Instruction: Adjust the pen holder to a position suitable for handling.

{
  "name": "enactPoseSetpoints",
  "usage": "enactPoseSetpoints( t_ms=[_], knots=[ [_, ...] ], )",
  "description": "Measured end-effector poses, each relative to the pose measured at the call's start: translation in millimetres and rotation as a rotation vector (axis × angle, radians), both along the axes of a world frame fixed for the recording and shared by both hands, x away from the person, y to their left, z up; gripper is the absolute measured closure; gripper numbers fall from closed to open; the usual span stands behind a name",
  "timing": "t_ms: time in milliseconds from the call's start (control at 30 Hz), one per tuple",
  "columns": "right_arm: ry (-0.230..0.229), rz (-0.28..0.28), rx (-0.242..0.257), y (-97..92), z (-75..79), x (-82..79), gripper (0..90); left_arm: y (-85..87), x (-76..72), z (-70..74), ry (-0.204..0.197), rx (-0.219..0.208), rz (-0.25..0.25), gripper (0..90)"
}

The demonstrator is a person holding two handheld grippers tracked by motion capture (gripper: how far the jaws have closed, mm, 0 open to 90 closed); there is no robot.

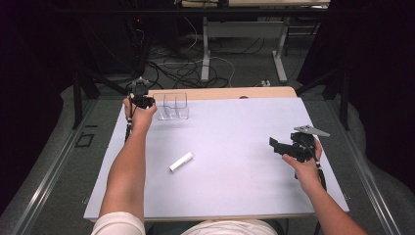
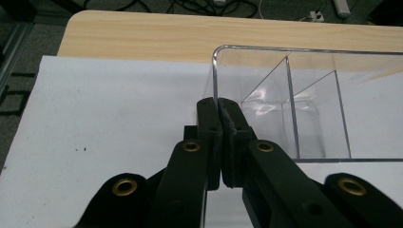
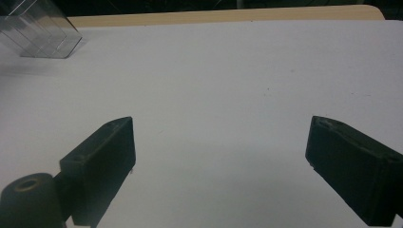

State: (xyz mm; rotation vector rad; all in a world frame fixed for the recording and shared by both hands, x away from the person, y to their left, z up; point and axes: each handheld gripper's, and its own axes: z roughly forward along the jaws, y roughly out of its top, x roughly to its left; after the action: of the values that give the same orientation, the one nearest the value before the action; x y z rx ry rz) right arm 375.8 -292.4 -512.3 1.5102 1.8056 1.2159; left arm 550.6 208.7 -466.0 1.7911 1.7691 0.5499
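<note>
Left gripper view: jaws pinch the clear organizer (image 2: 304, 102) wall.

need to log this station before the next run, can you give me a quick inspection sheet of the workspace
surface: white sheet over a wooden table, whose wood shows along the far edge
job's things: clear plastic divided box at the far left of the sheet; white cylinder lying on its side nearer the person, apart from the box
clutter: nothing seen on the sheet
grippers: left gripper shut on the box's left wall at its rim; right gripper open with nothing between its jaws, held over the right side of the sheet
cables: loose cables on the floor beyond the table
surroundings: dark room, white table legs behind
</note>
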Motion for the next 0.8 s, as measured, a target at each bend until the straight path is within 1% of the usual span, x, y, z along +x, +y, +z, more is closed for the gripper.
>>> enactPoseSetpoints(
  t_ms=[67, 100, 133, 200, 300, 333, 367, 400, 467, 500, 533, 567, 633, 733, 800],
  knots=[
    [0.002, 0.004, 0.001, 0.4, 0.0, -0.2, 9.0, -0.7, -2.1, -0.2, -0.002, -0.015, 0.004, 89.4],
    [0.002, 0.004, 0.001, 0.4, 0.0, -0.2, 9.0, -2.2, -3.5, 0.0, 0.003, -0.021, 0.014, 89.4],
    [0.004, 0.006, 0.000, 0.6, -0.1, -0.2, 9.0, -2.6, -4.5, 0.3, 0.004, -0.024, 0.009, 89.4],
    [0.011, 0.002, 0.006, 2.0, 0.2, -0.5, 9.0, -4.1, -6.6, 1.9, 0.020, -0.024, 0.003, 89.4],
    [0.003, 0.008, 0.002, 2.2, 0.6, -0.6, 9.0, -7.3, -12.3, 3.8, 0.041, -0.032, -0.001, 89.5],
    [0.003, 0.007, 0.002, 2.2, 0.7, -0.6, 9.0, -7.8, -14.6, 3.9, 0.040, -0.034, -0.007, 89.5],
    [0.004, 0.007, 0.003, 2.2, 0.6, -0.5, 9.0, -9.0, -20.5, 4.9, 0.046, -0.043, -0.010, 89.5],
    [0.005, 0.008, 0.002, 2.3, 0.4, -0.4, 9.1, -9.0, -20.5, 4.9, 0.046, -0.043, -0.010, 89.4],
    [0.004, 0.012, -0.003, 2.6, 0.0, -0.2, 9.1, -8.4, -26.1, 5.2, 0.053, -0.047, -0.020, 89.4],
    [0.008, 0.015, -0.006, 2.8, 0.1, -0.5, 9.1, -8.3, -29.3, 5.0, 0.055, -0.053, -0.020, 89.4],
    [0.005, 0.014, -0.005, 3.5, 0.0, -0.4, 9.1, -7.8, -35.5, 5.7, 0.059, -0.057, -0.018, 89.4],
    [0.005, 0.014, -0.005, 3.5, 0.0, -0.4, 9.1, -7.8, -35.5, 5.7, 0.059, -0.057, -0.018, 89.3],
    [0.005, 0.020, -0.006, 4.6, 0.4, -0.8, 9.1, -8.1, -41.7, 7.2, 0.065, -0.059, -0.014, 89.3],
    [0.007, 0.017, -0.003, 5.4, 0.3, -0.8, 9.1, -8.5, -50.1, 9.0, 0.057, -0.076, -0.014, 89.3],
    [0.004, 0.021, -0.006, 5.5, 0.0, -0.4, 9.1, -9.3, -55.6, 10.4, 0.061, -0.077, -0.016, 89.3]
  ],
)
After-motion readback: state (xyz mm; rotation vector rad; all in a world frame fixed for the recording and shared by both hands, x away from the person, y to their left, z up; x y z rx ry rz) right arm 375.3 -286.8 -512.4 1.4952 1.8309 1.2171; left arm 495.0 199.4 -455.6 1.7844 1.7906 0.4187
